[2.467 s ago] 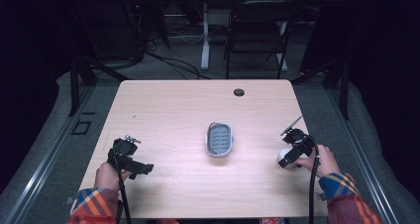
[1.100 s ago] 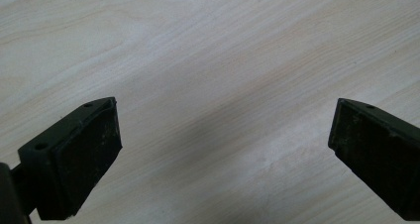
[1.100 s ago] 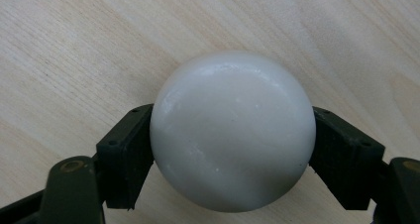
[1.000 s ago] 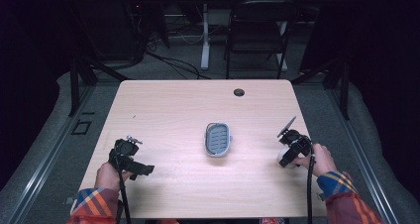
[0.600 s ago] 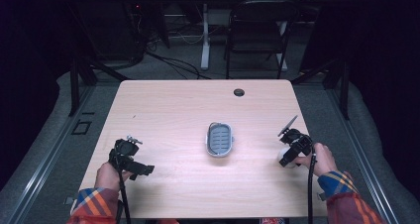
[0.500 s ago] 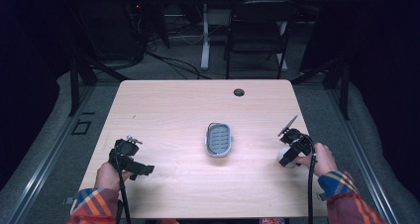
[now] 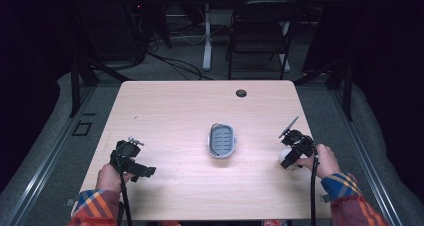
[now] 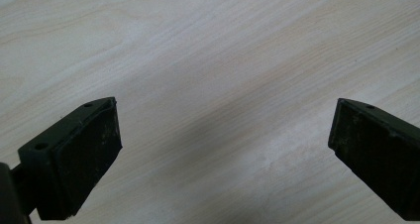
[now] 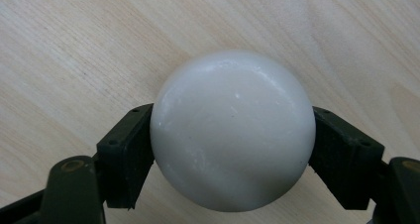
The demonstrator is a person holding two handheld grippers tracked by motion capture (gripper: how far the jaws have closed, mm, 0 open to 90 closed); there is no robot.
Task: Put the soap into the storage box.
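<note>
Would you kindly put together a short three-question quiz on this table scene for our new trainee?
1. True or false: the right hand-held gripper is shut on the white ball.
2. What stands between the left hand-held gripper's jaws? A) a ball B) nothing C) a lid
3. Which object sits at the middle of the wooden table?

Key: 1 true; 2 B; 3 the grey slotted tray.

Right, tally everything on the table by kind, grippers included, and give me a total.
White soap bar: 1
Grey soap dish: 1
Grippers: 2, the left gripper and the right gripper
Total: 4
</note>
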